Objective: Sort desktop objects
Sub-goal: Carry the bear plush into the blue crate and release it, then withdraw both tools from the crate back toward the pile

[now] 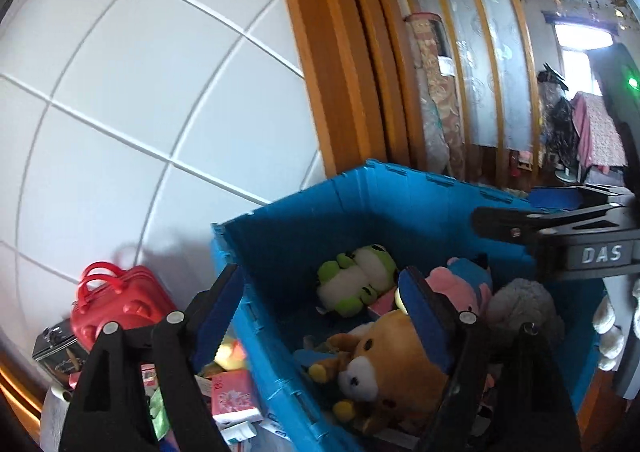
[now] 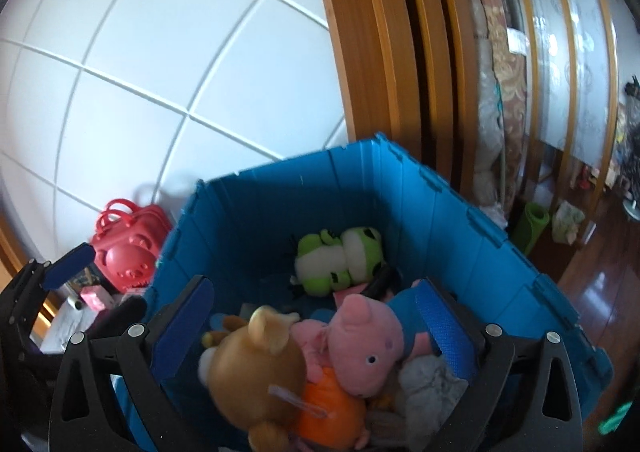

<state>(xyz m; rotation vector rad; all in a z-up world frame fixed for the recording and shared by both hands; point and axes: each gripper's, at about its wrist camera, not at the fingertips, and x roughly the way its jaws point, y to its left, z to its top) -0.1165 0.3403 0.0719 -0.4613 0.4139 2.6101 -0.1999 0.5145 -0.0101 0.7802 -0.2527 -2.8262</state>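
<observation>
- Inside the blue crate (image 2: pixel 440 220), against the white tiled wall (image 2: pixel 160 52), lie several soft toys: a brown bear (image 2: pixel 256 368), a pink pig (image 2: pixel 360 348) lying against the bear, a green-and-white frog (image 2: pixel 340 256) further back near the far wall, and a grey plush (image 2: pixel 428 384) at the pig's right.
- In the left wrist view the same bear (image 1: pixel 384 356) lies face up near the crate's (image 1: pixel 320 208) near corner, the frog (image 1: pixel 356 280) behind it, the pig (image 1: pixel 464 284) and grey plush (image 1: pixel 520 304) to the right.
- Right gripper (image 2: pixel 316 324): fingers spread wide above the toys, one blue pad on each side of the bear and pig; nothing pinched, and whether the pads touch the plush cannot be told.
- Left gripper (image 1: pixel 316 304): fingers spread wide, straddling the crate's left wall; right finger over the bear, left finger outside the crate. Holds nothing.
- The right gripper (image 1: pixel 552 220) also shows at the right edge of the left wrist view, over the crate's far side; the left gripper (image 2: pixel 68 264) shows at the left edge of the right wrist view.
- Outside the crate, left: a red toy case (image 1: pixel 116 300) with handles, a dark tin box (image 1: pixel 56 344) beside it, a pink carton (image 1: pixel 232 396) and blurred small packets on the tabletop (image 1: pixel 16 384).
- Right of the tiles: a wooden door frame (image 2: pixel 360 52).
</observation>
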